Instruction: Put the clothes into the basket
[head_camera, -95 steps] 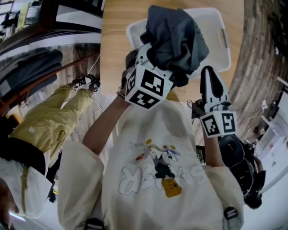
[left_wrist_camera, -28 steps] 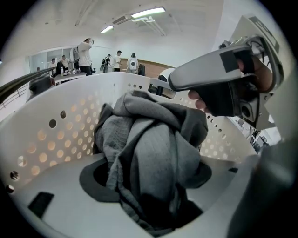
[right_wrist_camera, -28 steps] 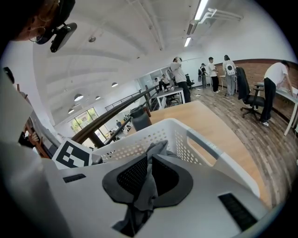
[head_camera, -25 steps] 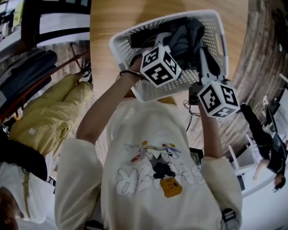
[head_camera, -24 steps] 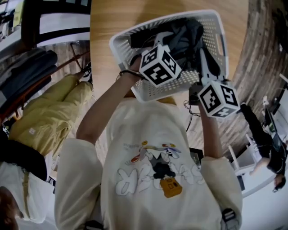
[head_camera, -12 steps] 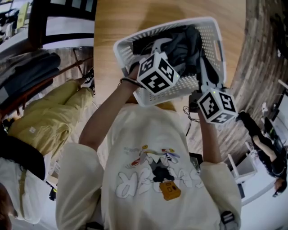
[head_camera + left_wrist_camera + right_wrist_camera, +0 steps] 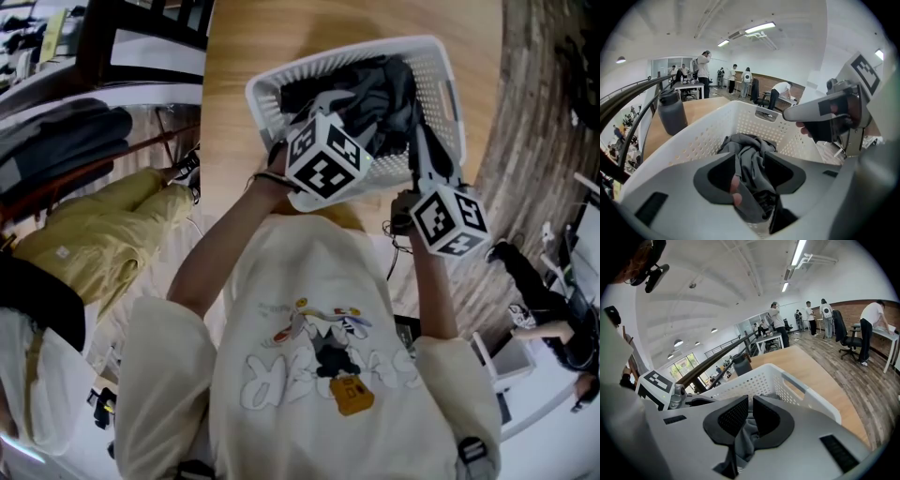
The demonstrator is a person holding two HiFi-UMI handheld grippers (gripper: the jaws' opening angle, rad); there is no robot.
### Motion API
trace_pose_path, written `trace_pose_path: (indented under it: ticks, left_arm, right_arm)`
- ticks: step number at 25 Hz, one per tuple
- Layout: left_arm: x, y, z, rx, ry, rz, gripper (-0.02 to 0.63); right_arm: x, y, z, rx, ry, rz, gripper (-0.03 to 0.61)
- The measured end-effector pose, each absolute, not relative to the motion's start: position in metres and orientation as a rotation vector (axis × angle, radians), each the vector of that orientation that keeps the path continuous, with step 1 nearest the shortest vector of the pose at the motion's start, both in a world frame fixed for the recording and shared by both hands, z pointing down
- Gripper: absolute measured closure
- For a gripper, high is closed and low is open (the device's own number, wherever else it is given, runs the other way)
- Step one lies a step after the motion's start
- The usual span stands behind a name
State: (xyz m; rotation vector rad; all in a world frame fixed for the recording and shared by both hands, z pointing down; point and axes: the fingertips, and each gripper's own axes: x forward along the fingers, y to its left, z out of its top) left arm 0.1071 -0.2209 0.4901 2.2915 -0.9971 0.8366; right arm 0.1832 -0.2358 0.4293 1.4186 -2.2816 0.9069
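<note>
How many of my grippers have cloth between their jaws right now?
2. The left gripper, inside the basket, is closing its jaws on grey clothing; the right gripper, beside it, pinches grey cloth too.

Wooden table (image 7: 234, 47), plank floor (image 7: 862, 376), ceiling striplights (image 7: 799, 251).

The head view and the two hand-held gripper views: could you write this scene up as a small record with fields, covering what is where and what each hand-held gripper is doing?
Basket: white perforated basket on wooden table
Contents: grey garment, bunched inside the basket
Left hand-held gripper: over the basket, jaws closing on the grey garment
Right hand-held gripper: jaws pinched on a fold of grey garment
Nearby: dark bottle upright on the table, outside the basket
</note>
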Motion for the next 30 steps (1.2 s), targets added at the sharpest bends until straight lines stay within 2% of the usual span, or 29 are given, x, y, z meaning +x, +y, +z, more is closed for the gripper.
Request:
trace_pose_path:
  ticks: [12,17,30]
  left_arm:
    - [0.093,-0.181,0.468,2.184,-1.126,0.730,0.516]
    - [0.081,-0.171,0.465,2.137,-1.240,0.723,0.609]
    - [0.048,-0.136,0.445,1.968,-1.473,0.613,0.612]
  right_arm:
    - [0.169,-0.207,0.409,1.402,-2.349,0.864,0.535]
    - [0.167,-0.198,0.402,1.395,-2.376,0.851,0.535]
    - [0.162,-0.180,0.418,1.329,-2.426,0.812,0.535]
